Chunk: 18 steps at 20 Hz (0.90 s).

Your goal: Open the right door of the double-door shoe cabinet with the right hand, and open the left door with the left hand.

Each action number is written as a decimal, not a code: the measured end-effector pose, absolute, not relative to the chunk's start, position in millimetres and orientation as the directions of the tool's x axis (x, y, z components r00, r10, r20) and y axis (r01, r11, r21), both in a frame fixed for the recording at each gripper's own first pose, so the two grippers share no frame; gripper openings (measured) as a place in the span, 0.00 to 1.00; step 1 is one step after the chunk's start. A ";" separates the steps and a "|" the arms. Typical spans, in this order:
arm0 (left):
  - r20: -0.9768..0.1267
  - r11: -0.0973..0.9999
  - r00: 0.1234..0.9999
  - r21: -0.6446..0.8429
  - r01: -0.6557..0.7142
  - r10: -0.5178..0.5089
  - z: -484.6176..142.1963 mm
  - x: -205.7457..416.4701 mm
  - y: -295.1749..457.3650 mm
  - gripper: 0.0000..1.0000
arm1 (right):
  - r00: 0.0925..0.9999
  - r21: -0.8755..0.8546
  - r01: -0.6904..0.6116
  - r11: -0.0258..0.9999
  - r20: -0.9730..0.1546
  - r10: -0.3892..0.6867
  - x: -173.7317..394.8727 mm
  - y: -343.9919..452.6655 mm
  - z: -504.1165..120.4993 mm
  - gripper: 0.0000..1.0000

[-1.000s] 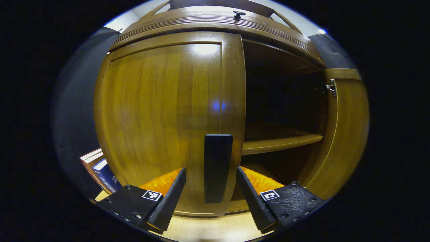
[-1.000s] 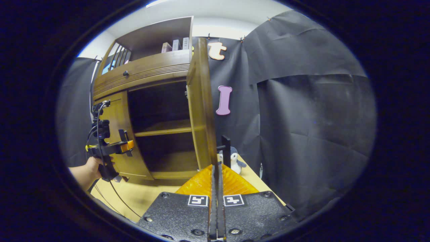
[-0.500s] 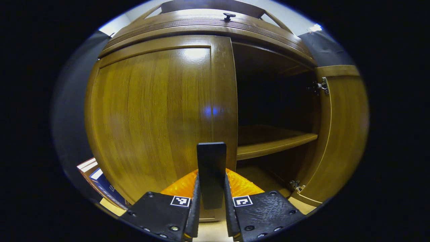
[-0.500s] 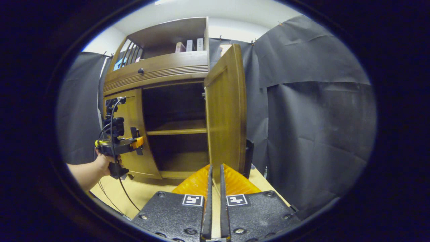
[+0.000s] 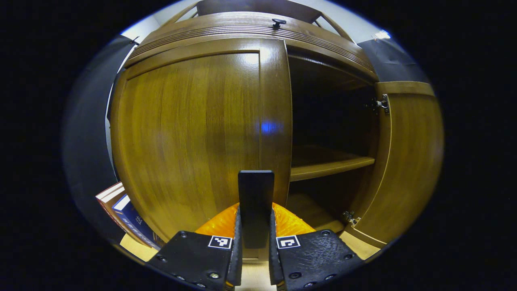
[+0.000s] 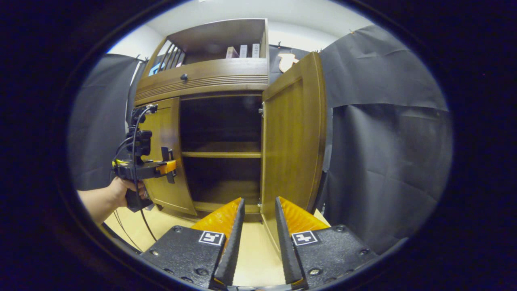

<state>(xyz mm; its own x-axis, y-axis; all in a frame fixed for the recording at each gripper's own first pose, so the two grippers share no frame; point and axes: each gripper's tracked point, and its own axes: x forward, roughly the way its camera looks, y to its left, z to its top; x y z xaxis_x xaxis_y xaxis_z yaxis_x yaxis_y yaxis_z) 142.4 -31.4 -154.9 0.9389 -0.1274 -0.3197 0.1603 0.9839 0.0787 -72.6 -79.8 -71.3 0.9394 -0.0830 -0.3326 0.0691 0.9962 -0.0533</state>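
Note:
The brown wooden shoe cabinet [image 6: 202, 81] stands ahead. Its right door [image 6: 293, 141] is swung wide open, showing a dark inside with a shelf [image 6: 220, 154]. In the left gripper view the left door [image 5: 194, 133] lies against the cabinet front, and my left gripper [image 5: 255, 242] is shut on its dark upright handle [image 5: 255, 202]. The open right door [image 5: 408, 161] and the shelf [image 5: 331, 163] show to the right there. My right gripper [image 6: 258, 234] hangs open just in front of the right door's lower edge, holding nothing. Farther left, a hand holds the left gripper [image 6: 141, 169] at the left door [image 6: 163, 161].
Books [image 5: 125, 214] lean by the cabinet's lower left side. A drawer with a small knob [image 5: 278, 22] runs above the doors, and books [image 6: 242, 51] stand on the top shelf. Black cloth [image 6: 383, 141] hangs close behind the open door. The surface [image 6: 254, 250] below is light wood.
My left gripper went from open around the left door's handle to shut on it. My right gripper let go of the right door's handle and opened; that door now stands wider.

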 end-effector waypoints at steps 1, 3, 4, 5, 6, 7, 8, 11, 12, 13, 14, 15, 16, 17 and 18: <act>-0.321 0.985 0.939 0.076 0.154 -0.122 -153.7 136.3 -29.1 0.26 | 0.940 -0.051 0.057 0.997 -0.334 -0.070 -71.4 -77.0 -72.6 0.50; -0.323 0.988 0.940 0.069 0.137 -0.108 -151.6 122.7 -24.6 0.26 | 0.942 -0.047 0.037 0.998 -0.333 -0.050 -66.9 -73.4 -73.9 0.49; -0.325 0.989 0.940 0.068 0.130 -0.101 -150.0 116.2 -22.7 0.26 | 0.942 -0.047 0.029 0.998 -0.333 -0.043 -64.1 -71.1 -76.4 0.50; -0.324 0.990 0.941 0.067 0.122 -0.095 -148.7 111.3 -20.4 0.26 | 0.942 -0.046 0.015 0.999 -0.335 -0.029 -61.8 -69.1 -78.3 0.52; -0.323 0.992 0.942 0.063 0.113 -0.087 -148.6 105.2 -17.6 0.26 | 0.941 -0.047 0.003 0.999 -0.339 -0.019 -59.1 -66.1 -80.5 0.50; -0.320 0.992 0.944 0.063 0.105 -0.080 -147.6 98.9 -14.3 0.26 | 0.939 -0.047 -0.011 0.999 -0.344 -0.006 -56.5 -63.3 -82.3 0.50; -0.318 0.993 0.946 0.064 0.096 -0.071 -146.2 91.8 -11.1 0.26 | 0.938 -0.045 -0.027 0.999 -0.347 0.009 -53.9 -59.2 -84.4 0.50; -0.313 0.995 0.949 0.075 0.070 -0.044 -142.3 72.8 0.1 0.26 | 0.937 -0.046 -0.073 0.996 -0.346 0.053 -43.0 -46.4 -85.1 0.50; -0.312 0.995 0.949 0.075 0.061 -0.035 -140.8 67.2 3.9 0.25 | 0.936 -0.046 -0.093 0.995 -0.346 0.071 -39.3 -40.9 -86.0 0.51; -0.312 0.996 0.950 0.073 0.050 -0.024 -139.4 60.0 8.2 0.25 | 0.935 -0.048 -0.110 0.993 -0.345 0.087 -35.9 -35.3 -85.8 0.51; -0.310 0.996 0.951 0.077 0.040 -0.014 -137.2 52.3 12.7 0.25 | 0.933 -0.049 -0.130 0.990 -0.343 0.106 -33.1 -29.1 -87.7 0.50; -0.305 0.996 0.952 0.080 0.027 -0.001 -134.6 45.8 18.1 0.25 | 0.932 -0.051 -0.150 0.987 -0.342 0.124 -31.0 -22.2 -88.1 0.50; -0.304 0.997 0.953 0.079 0.012 0.013 -133.1 37.1 24.2 0.25 | 0.930 -0.054 -0.168 0.984 -0.341 0.140 -29.3 -15.8 -88.6 0.50; -0.301 0.997 0.953 0.078 -0.006 0.029 -131.7 29.8 31.0 0.25 | 0.926 -0.055 -0.190 0.980 -0.342 0.160 -27.2 -8.6 -89.6 0.53; -0.299 0.997 0.953 0.079 -0.024 0.047 -129.4 22.5 38.7 0.25 | 0.922 -0.058 -0.208 0.976 -0.346 0.176 -24.9 -1.9 -92.2 0.54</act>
